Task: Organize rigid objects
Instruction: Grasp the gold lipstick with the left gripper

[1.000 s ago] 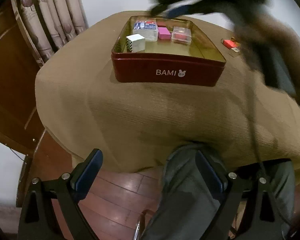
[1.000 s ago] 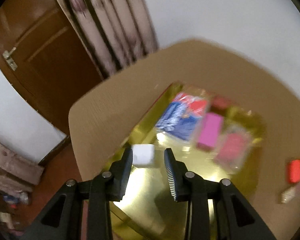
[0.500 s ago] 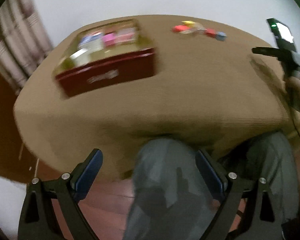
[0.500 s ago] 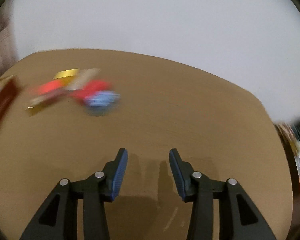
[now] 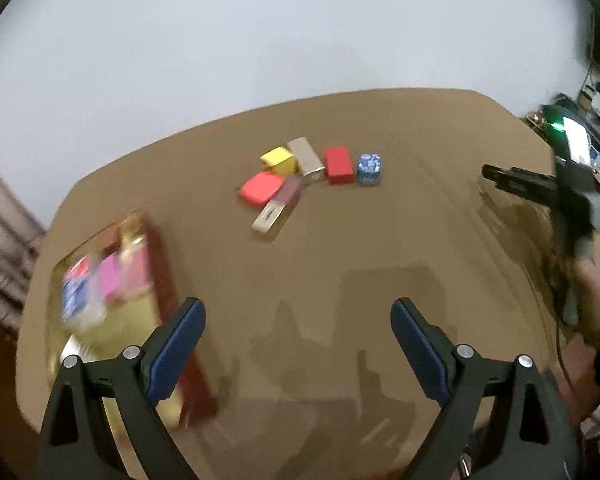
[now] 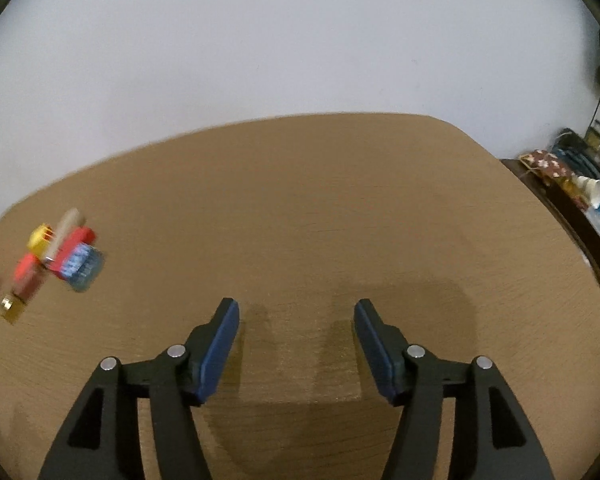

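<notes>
A cluster of small rigid objects lies mid-table in the left wrist view: a yellow box (image 5: 278,160), a beige block (image 5: 306,157), a red box (image 5: 339,164), a blue patterned tub (image 5: 369,169), a coral case (image 5: 261,188) and a long clear-and-maroon piece (image 5: 277,208). The red tin (image 5: 162,264) with several items inside is at the left, blurred. My left gripper (image 5: 298,336) is open and empty over the near table. My right gripper (image 6: 296,334) is open and empty over bare cloth; it shows at the right in the left wrist view (image 5: 516,182). The cluster (image 6: 66,256) lies to its far left.
The table has a tan cloth (image 6: 340,208) and stands against a white wall. A dark side shelf with clutter (image 6: 580,196) is beyond the table's right edge. Curtains (image 5: 0,240) hang at the far left.
Both grippers have swung right, away from the tin. The right gripper has left the tin, moved over bare cloth and opened wider. The left gripper has moved from the table's edge to above it.
</notes>
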A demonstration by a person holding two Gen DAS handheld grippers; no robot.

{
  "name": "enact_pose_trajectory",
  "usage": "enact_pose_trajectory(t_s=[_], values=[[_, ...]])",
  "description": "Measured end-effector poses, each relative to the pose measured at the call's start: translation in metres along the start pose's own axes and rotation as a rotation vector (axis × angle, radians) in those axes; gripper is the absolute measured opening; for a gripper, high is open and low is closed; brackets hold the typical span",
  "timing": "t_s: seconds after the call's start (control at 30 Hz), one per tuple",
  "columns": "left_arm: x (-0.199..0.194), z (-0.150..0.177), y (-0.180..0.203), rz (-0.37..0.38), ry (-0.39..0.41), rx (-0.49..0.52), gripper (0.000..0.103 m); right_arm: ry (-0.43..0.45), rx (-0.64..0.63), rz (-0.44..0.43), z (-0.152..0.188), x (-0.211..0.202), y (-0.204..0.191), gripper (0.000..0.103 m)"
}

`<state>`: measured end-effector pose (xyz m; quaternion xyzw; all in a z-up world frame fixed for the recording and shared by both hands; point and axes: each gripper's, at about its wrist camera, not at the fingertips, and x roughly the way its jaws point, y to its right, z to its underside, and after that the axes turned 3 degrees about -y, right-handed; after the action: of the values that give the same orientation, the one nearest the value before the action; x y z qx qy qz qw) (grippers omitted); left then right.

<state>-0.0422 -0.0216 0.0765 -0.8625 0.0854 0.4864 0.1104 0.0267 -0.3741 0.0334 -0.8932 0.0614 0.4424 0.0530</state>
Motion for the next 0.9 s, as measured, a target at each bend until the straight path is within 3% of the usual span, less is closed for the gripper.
enact_pose_trajectory(t_s=[0.13, 0.23, 0.47, 0.67, 0.7, 0.77, 0.8, 0.9], values=[[0.048, -0.036, -0.012, -0.023, -0.042, -0.011, 0.092, 0.025, -0.029, 0.022, 0.0, -0.003, 0.002, 0.064], [0.08, -0.054, -0.025, 0.002, -0.095, -0.048, 0.092, 0.03, -0.054, 0.033, 0.003, -0.005, -0.008, 0.064], [0.113, -0.072, -0.037, 0.059, -0.12, -0.106, 0.092, 0.052, 0.035, 0.003, 0.003, -0.016, -0.004, 0.064], [0.132, -0.079, -0.033, 0.076, -0.157, -0.095, 0.091, 0.041, 0.025, -0.024, 0.0, -0.015, -0.006, 0.064], [0.14, -0.082, -0.033, 0.068, -0.167, -0.088, 0.088, 0.04, 0.025, -0.026, 0.0, -0.015, -0.006, 0.064], [0.146, -0.081, -0.033, 0.066, -0.185, -0.082, 0.068, 0.037, 0.026, -0.03, 0.0, -0.015, -0.006, 0.065], [0.152, -0.08, -0.033, 0.075, -0.21, -0.085, 0.049, 0.036, 0.026, -0.031, 0.001, -0.015, -0.006, 0.065], [0.155, -0.078, -0.035, 0.105, -0.22, -0.11, 0.043, 0.034, 0.028, -0.034, 0.0, -0.015, -0.006, 0.065]])
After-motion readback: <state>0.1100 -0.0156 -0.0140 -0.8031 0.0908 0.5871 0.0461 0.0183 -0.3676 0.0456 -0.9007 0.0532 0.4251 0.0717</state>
